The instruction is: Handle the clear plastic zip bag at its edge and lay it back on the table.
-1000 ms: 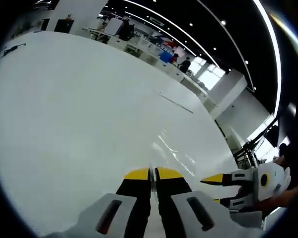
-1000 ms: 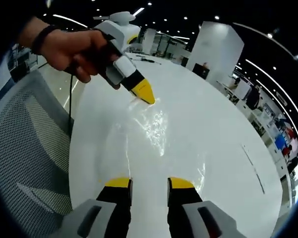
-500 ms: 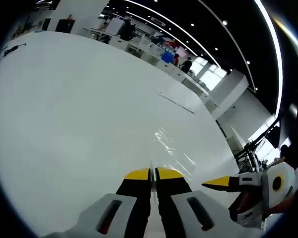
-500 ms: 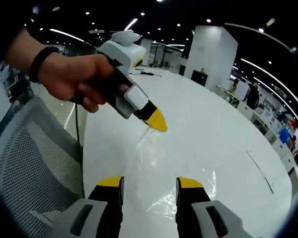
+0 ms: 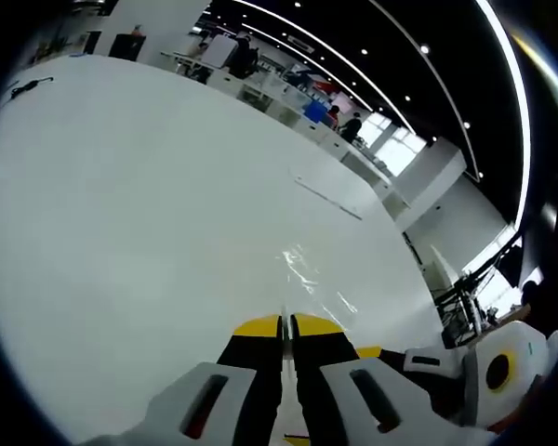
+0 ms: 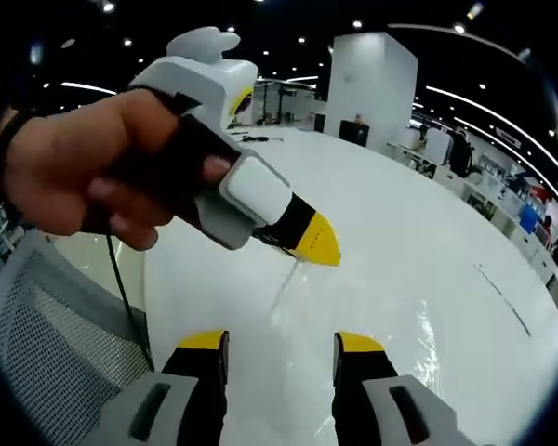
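While my left claw [image 6: 318, 243] stays pinched on the zip bag [image 6: 353, 316] edge, I've lifted it higher off the worktop [image 5: 149, 214]; right claw [image 6: 281, 344] spread beneath, lay-down still pending.

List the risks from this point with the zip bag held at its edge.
The left gripper pinches only a thin edge of the clear zip bag, so the slick film may slip free. The right gripper is open just beside the bag and might snag it. The bag is hard to see against the white table, so it may land creased.
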`<action>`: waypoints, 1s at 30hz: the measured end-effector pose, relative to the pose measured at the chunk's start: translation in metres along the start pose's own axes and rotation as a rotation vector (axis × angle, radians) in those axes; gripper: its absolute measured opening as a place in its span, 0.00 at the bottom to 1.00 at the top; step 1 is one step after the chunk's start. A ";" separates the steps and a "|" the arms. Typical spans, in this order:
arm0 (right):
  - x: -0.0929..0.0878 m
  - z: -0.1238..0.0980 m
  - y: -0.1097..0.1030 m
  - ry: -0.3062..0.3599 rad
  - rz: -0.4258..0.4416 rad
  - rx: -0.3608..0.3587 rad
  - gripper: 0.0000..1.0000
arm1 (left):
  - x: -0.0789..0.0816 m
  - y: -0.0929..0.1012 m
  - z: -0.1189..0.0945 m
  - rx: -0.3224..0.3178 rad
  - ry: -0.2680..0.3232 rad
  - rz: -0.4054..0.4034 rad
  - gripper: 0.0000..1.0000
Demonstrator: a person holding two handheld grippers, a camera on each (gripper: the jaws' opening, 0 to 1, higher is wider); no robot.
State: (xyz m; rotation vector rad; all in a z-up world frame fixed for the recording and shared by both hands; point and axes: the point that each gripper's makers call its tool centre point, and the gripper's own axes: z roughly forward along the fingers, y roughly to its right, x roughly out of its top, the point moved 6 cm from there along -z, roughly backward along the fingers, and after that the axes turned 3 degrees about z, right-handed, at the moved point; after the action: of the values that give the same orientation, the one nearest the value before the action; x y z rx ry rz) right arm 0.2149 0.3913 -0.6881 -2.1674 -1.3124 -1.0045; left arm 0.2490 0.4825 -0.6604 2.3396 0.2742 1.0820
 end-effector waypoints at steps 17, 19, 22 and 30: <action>-0.005 0.001 0.001 -0.026 -0.011 -0.033 0.11 | -0.012 0.005 -0.002 -0.007 -0.003 -0.037 0.00; -0.005 0.000 0.001 -0.027 -0.021 -0.036 0.09 | -0.013 0.005 -0.003 -0.004 -0.002 -0.041 0.00; -0.005 0.000 0.000 -0.032 -0.046 -0.032 0.04 | -0.015 0.004 -0.002 0.000 -0.006 -0.044 0.01; -0.006 -0.001 -0.005 -0.038 -0.099 -0.027 0.00 | -0.018 -0.001 -0.003 0.012 -0.009 -0.041 0.01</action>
State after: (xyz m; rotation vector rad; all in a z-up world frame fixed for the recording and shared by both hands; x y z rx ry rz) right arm 0.2085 0.3889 -0.6921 -2.1698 -1.4437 -1.0286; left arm 0.2347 0.4776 -0.6713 2.3383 0.3248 1.0533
